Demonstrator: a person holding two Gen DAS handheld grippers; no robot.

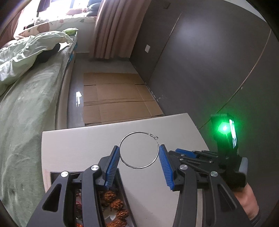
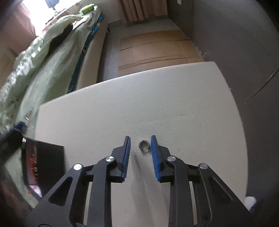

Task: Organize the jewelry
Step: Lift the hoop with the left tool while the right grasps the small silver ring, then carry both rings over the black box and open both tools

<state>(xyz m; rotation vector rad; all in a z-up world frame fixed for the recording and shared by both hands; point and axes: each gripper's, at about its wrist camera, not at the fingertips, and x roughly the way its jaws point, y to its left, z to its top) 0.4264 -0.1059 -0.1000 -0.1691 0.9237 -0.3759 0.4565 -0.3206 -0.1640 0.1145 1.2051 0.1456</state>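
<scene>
Straddling: my left gripper [image 1: 139, 150] gapes around the hoop [image 1: 139, 150], ready to pinch.
Ring: small ring [image 2: 144, 145] at twelve o'clock between my right gripper [image 2: 140, 145] pads, spread apart, untouched.
Box: jewelry box [image 1: 111, 200] at six (destination, probably).

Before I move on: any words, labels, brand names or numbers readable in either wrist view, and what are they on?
None can be read.
The small lit screen on the right claw's body shows a picture, too small to make out.
The green packet on the bed is too blurred for any print.
The jewelry box, big hoop and ring show no markings.
</scene>
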